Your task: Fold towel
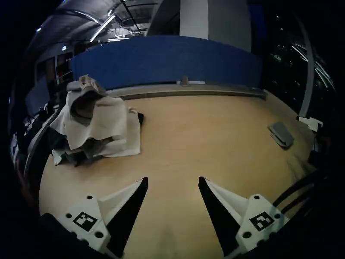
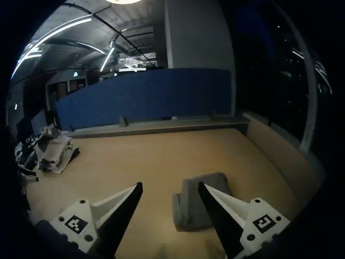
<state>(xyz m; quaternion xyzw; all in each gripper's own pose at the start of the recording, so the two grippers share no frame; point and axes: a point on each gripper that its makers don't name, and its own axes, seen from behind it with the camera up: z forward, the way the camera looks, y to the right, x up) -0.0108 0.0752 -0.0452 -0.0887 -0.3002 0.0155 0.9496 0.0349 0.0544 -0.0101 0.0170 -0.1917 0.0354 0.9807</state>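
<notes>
A heap of crumpled white and grey towels [image 1: 97,125] lies on the wooden table at the left in the left gripper view; the same heap [image 2: 54,153] is small and far left in the right gripper view. A folded grey towel [image 2: 200,200] lies flat just ahead of my right gripper [image 2: 170,185], partly behind its right finger; it also shows as a small grey folded towel [image 1: 281,134] at the right. My left gripper [image 1: 172,179] hovers open over bare table, right of the heap. Both grippers hold nothing.
The wooden table [image 1: 202,129] ends at a blue partition [image 1: 168,60] with a grey rail along its base. A raised wooden edge [image 2: 276,155] runs along the right side. Dark office furniture stands beyond the left table edge.
</notes>
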